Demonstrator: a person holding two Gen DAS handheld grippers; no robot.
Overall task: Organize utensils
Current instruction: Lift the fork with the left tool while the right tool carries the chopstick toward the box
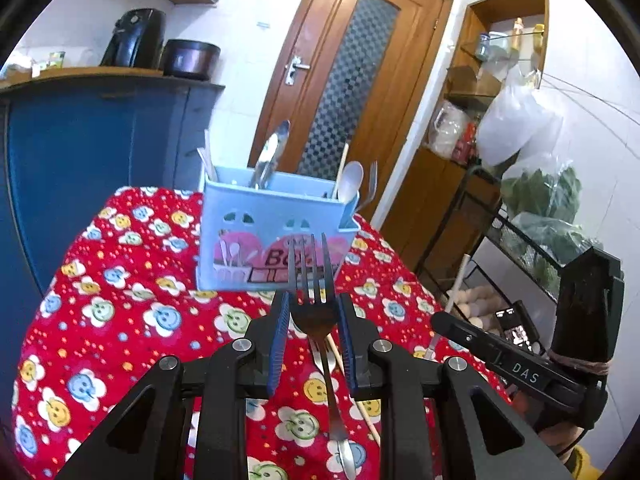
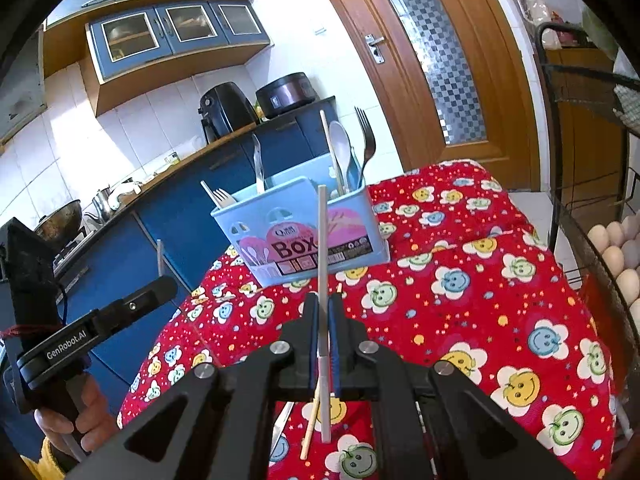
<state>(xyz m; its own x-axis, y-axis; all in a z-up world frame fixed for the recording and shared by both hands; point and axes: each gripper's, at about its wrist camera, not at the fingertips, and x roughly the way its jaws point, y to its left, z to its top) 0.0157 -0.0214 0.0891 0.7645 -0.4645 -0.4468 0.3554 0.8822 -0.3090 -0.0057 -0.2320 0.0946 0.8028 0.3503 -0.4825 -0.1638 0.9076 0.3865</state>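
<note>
In the left wrist view my left gripper [image 1: 314, 304] is shut on a metal fork [image 1: 311, 280]. The blue pads clamp its head, the tines point up and the handle hangs down over the table. Just beyond it stands the light blue utensil box [image 1: 276, 232] with tongs, a white spoon, a fork and a chopstick inside. In the right wrist view my right gripper [image 2: 323, 304] is shut on a pale grey chopstick [image 2: 322, 248] held upright in front of the same box [image 2: 304, 236]. The left gripper [image 2: 100, 328] shows at the left, with a hand [image 2: 92, 412] gripping it.
The table wears a red cloth with smiley flowers [image 2: 480, 320]. Under the grippers lie a wooden chopstick [image 2: 310, 428] and more cutlery [image 1: 320, 356]. A black wire rack with eggs [image 2: 616, 256] stands at the right. Blue cabinets [image 1: 80, 152] stand behind the table at the left, a wooden door [image 1: 352, 80] behind it.
</note>
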